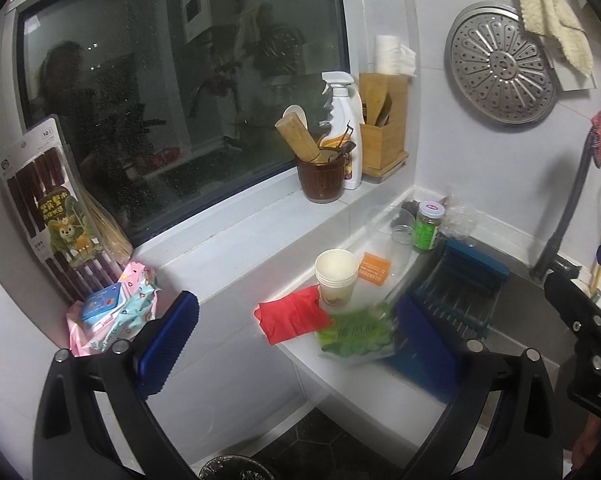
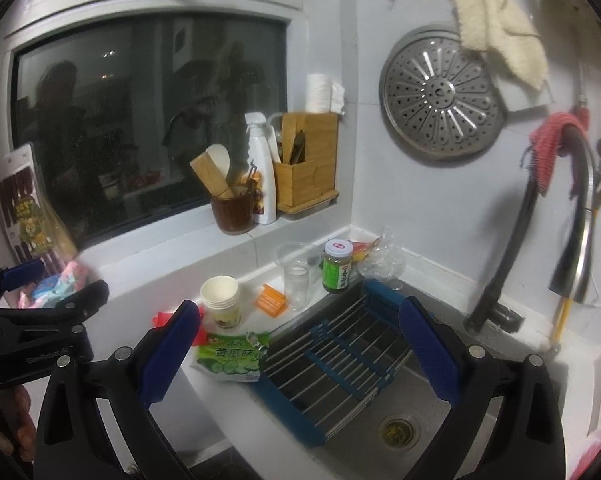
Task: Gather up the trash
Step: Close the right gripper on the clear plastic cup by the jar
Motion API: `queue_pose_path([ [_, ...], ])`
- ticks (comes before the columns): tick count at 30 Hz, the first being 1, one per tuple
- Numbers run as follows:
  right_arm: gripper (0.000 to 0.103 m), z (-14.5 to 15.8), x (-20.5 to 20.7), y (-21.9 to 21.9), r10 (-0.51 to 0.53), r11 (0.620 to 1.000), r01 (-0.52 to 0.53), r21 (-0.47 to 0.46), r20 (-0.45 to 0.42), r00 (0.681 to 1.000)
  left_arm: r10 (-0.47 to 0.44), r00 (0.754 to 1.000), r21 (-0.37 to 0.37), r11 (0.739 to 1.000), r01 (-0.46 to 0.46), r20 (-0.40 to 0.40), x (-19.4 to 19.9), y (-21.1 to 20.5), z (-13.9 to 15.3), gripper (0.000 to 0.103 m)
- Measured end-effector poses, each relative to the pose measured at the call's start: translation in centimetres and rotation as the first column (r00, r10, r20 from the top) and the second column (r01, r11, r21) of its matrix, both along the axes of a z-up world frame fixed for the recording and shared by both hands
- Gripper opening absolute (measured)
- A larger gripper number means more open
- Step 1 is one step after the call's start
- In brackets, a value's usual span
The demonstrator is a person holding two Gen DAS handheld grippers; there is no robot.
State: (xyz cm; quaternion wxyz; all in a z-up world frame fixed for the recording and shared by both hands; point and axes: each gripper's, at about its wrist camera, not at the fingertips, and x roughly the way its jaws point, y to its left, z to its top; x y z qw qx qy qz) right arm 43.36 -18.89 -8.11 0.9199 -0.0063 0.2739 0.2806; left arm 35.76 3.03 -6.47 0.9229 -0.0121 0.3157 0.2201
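Observation:
A green snack packet (image 2: pixel 232 354) lies on the white counter edge beside the sink; it also shows blurred in the left wrist view (image 1: pixel 354 332). Behind it stands a stack of paper cups (image 2: pixel 221 300) (image 1: pixel 336 276), a red wrapper (image 1: pixel 290 314), an orange packet (image 2: pixel 271 300) (image 1: pixel 375 269) and crumpled clear plastic (image 2: pixel 382 260). My left gripper (image 1: pixel 300 356) is open and empty, in front of the counter with the packet near its right finger. My right gripper (image 2: pixel 300 356) is open and empty above the sink's near edge. A bin rim (image 1: pixel 236 468) shows below.
A blue dish rack (image 2: pixel 340 356) spans the sink (image 2: pixel 398 432). A green jar (image 2: pixel 335 266) and clear cups (image 2: pixel 296 284) stand at the back. The sill holds a utensil jar (image 2: pixel 232 210), spray bottle (image 2: pixel 260 168) and bamboo holder (image 2: pixel 306 168). Snack bags (image 1: pixel 112 312) lie left. Faucet (image 2: pixel 576 216) at right.

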Motion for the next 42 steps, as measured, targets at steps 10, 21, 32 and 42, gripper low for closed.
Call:
queue_pose_path([
  [10,0.097,-3.0,6.3,2.2,0.092,0.995,-0.091,-0.038,0.027,0.995,0.04,0.998,-0.019,0.999,-0.041,-0.038,4.8,0.2,-1.6,0.097],
  [21,0.097,-7.6,13.0,7.6,0.174,0.981,-0.174,-0.082,-0.013,0.985,0.097,0.994,0.009,0.995,-0.097,-0.058,8.4,1.5,-2.9,0.097],
  [32,0.097,-12.8,17.8,13.2,0.184,0.969,-0.186,-0.163,-0.025,0.983,0.141,0.985,0.008,0.99,-0.141,-0.097,12.2,2.8,-5.3,0.097],
  [42,0.097,-16.6,21.4,16.3,0.172,0.967,-0.179,-0.183,-0.055,0.984,0.2,0.97,0.02,0.98,-0.2,-0.136,13.4,3.9,-6.3,0.097],
])
